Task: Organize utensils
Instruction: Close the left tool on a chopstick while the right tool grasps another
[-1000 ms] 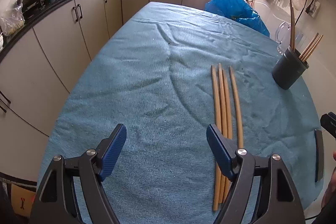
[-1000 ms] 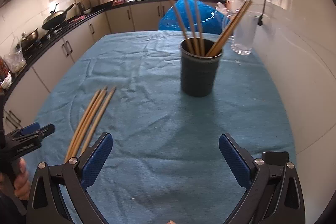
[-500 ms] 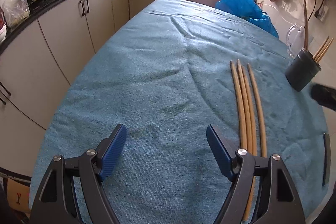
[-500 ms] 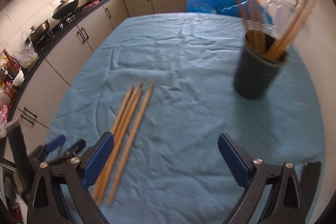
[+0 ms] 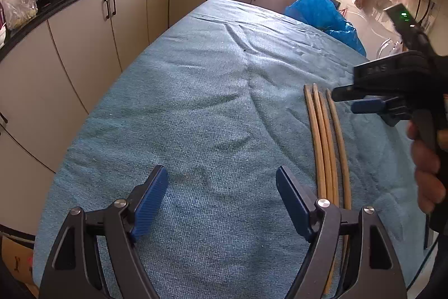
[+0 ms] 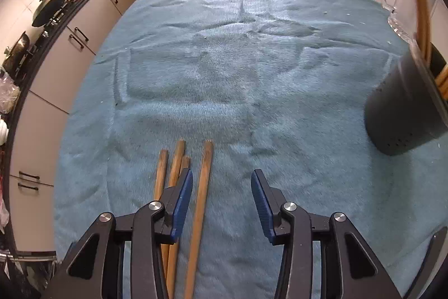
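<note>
Right gripper (image 6: 221, 195) closing over the outermost of four loose chopsticks (image 6: 200, 203) lying on the cloth-covered bench (image 6: 224, 74).

The chopsticks are lying side by side, well apart from the dark holder (image 6: 403, 108), which is already carrying several more. The right fingers are narrowing with that one stick between them, not yet pressing on it; the other three are passing under the left-hand finger. The left gripper (image 5: 221, 203) is standing wide and empty just beside the sticks. Each stick is probably light, stiff and smooth, liable to roll; pinching across its upper end seems soundest.
</note>
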A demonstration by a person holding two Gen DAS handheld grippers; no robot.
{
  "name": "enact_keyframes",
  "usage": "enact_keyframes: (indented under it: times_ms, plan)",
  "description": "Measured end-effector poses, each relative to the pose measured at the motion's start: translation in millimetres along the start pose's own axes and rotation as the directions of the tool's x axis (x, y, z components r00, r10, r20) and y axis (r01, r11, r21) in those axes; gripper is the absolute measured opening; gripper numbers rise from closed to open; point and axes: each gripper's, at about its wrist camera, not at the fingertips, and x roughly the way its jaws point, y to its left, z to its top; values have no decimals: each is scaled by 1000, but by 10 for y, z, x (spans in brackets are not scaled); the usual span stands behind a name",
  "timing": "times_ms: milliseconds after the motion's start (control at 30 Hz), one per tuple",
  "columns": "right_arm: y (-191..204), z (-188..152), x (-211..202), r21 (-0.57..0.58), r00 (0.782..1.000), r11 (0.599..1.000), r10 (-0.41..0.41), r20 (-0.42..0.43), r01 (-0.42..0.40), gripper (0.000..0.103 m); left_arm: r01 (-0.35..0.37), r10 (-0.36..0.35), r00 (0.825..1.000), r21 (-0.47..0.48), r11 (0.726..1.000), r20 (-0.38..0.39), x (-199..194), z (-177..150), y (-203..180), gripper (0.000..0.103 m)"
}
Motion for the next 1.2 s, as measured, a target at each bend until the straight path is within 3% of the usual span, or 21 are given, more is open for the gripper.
enact_keyframes:
  times_ms: [133, 367, 467, 700, 967, 1067, 1200]
  plan:
    - [100, 52, 102, -20, 999, 999, -47, -9, 47, 28, 6, -6, 1000, -4, 1000, 0, -2, -2, 7, 79]
    - [306, 69, 207, -116, 989, 982, -148, 15, 149, 28, -8, 8, 1000, 7, 1000, -4, 3, -4, -10, 79]
    - [318, 18, 196, -169, 987, 972, -156, 43, 162, 15, -25, 25, 1000, 20, 999, -10, 11, -6, -46, 79]
    - [-129, -154, 48, -100, 995, 990, -95, 25, 97, 11, 27, -23, 998, 54, 998, -57, -9, 43, -159, 79]
    - [-516, -471, -137, -27, 1000, 1000, -3, 25, 4, 11, 81, -70, 991, 91, 993, -115, 176, 600, -532, 79]
    - [-589, -522, -154, -14, 999, 999, 32, 33, -32, 11, 89, -73, 981, 84, 992, -177, 421, 839, -652, 63]
    - [-651, -537, -162, -3, 997, 998, 68, 36, -68, 10, 79, -57, 976, 99, 992, -212, 666, 1057, -809, 60]
